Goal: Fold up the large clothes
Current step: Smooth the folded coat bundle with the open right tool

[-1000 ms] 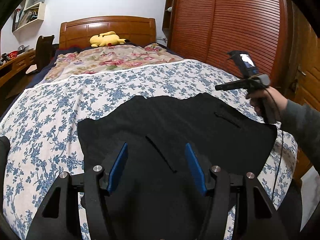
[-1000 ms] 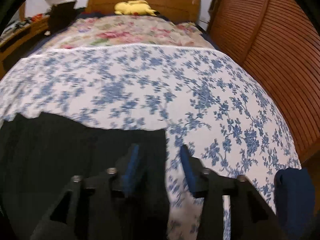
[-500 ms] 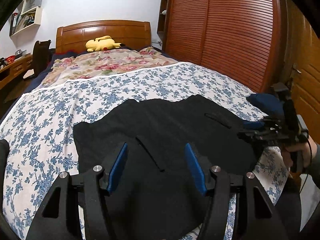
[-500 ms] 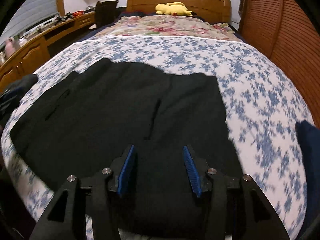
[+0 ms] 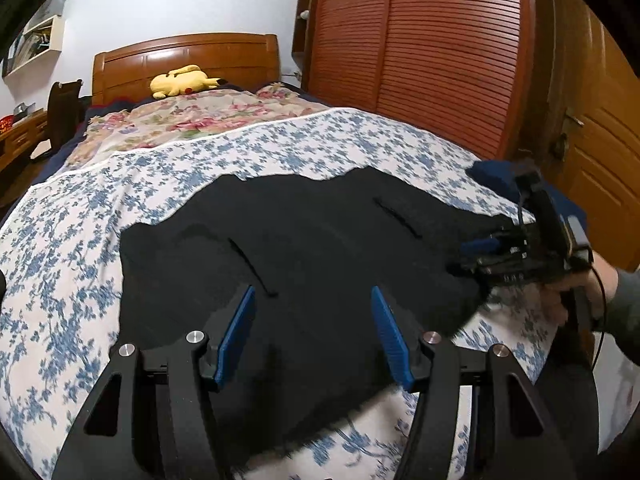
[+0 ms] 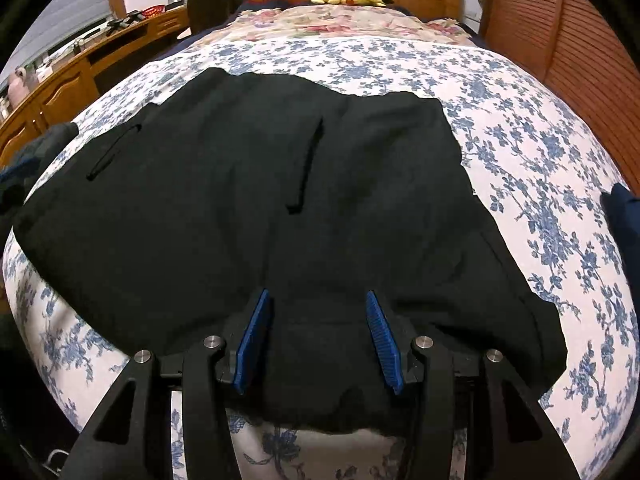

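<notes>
A large black garment [image 5: 304, 248] lies spread flat on the blue-flowered bedspread [image 5: 72, 240], with two pocket slits showing; it also fills the right wrist view [image 6: 248, 200]. My left gripper [image 5: 312, 320] is open, low over the garment's near edge. My right gripper [image 6: 316, 320] is open, its blue pads straddling the garment's near hem. In the left wrist view the right gripper [image 5: 484, 256] sits at the garment's right corner, held by a hand.
A yellow plush toy [image 5: 184, 80] lies by the wooden headboard [image 5: 188, 56]. A dark blue folded cloth [image 5: 500, 180] sits at the bed's right edge. A slatted wooden wardrobe [image 5: 420, 48] stands right; a desk [image 6: 52, 84] stands left.
The right gripper came down from above the bed to the garment's near right corner. The left gripper shifted slightly closer to the garment. Both stayed open.
</notes>
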